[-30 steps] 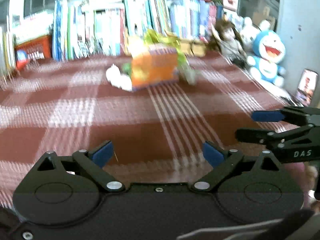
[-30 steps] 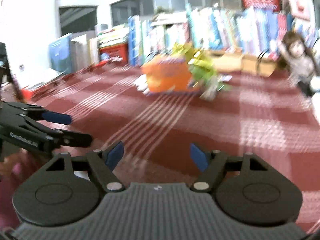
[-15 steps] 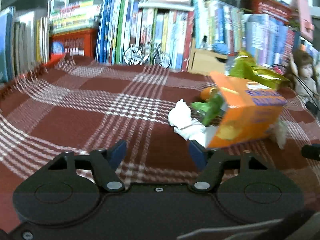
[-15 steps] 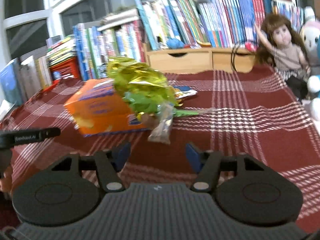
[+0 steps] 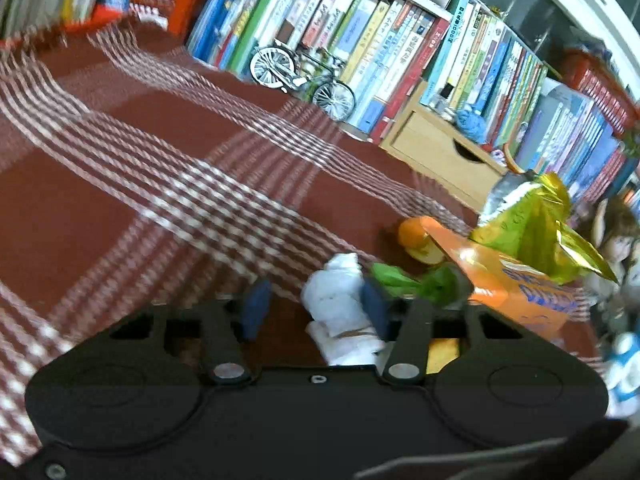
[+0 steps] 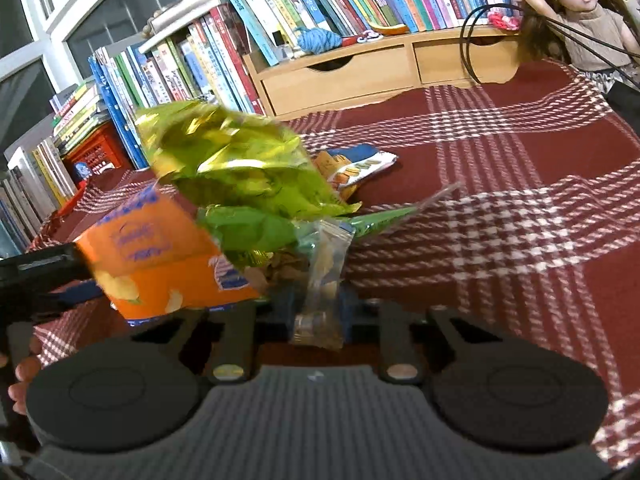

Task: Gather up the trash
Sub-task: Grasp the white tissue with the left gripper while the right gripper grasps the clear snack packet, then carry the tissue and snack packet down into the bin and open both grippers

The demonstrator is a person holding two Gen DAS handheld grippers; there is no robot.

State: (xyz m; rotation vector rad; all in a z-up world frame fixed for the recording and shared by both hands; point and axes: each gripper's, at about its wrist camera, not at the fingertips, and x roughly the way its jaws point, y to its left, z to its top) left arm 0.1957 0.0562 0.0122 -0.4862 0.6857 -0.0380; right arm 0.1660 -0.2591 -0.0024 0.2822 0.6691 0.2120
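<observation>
Heap of trash in the middle of a dark red cloth with white checked bands (image 5: 168, 184): an orange cardboard snack box with blue lettering (image 6: 160, 256) on its side, a crumpled green-and-gold foil bag (image 6: 232, 160) on top of it, a crumpled white paper tissue (image 5: 340, 304) at one end, a small clear plastic sachet (image 6: 324, 276) at the other. Left gripper (image 5: 316, 304) low over the cloth at the tissue end, jaws just closing in; tissue between the blue pads, against the right-hand pad, with bare cloth showing between it and the left-hand pad, so not yet clamped. Right gripper (image 6: 316, 304) at the sachet end, jaws likewise just closing, blue pads tight on both sides of the clear sachet, pinched there. Flat blue-and-orange biscuit wrapper (image 6: 356, 168) on the cloth just behind the heap. Behind all this, a row of upright books (image 6: 304, 4), a low pale wooden drawer unit (image 6: 360, 72), a small model bicycle (image 5: 304, 76), and a long-haired doll (image 6: 580, 12) at the cloth's far edge.
</observation>
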